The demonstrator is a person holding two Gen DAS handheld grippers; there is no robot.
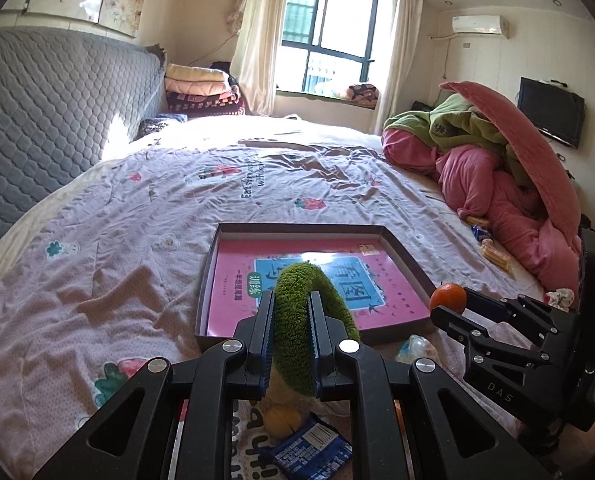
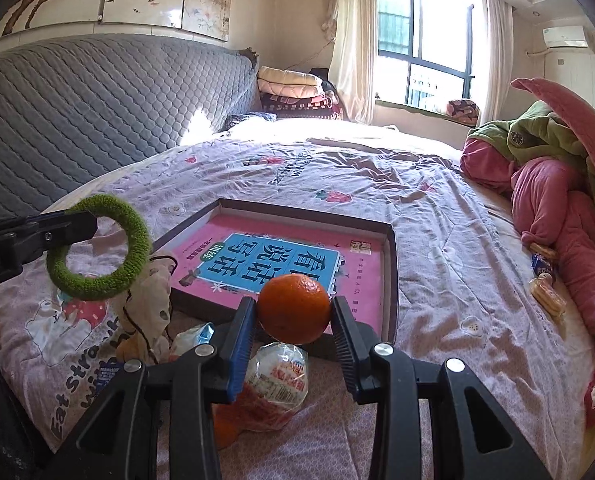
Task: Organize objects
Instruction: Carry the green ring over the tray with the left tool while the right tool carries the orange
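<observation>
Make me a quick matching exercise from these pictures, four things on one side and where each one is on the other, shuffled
Things:
1. green fuzzy ring
2. orange
3. pink book
4. folded blankets

Places:
A. inside the shallow box
B. stacked by the headboard
C. in the left hand-held gripper
D. in the right hand-held gripper

Pairs: 1-C, 2-D, 3-A, 4-B

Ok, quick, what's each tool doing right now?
Left tool: closed on the fuzzy green fabric ring.
Right tool: closed on the round orange fruit.
</observation>
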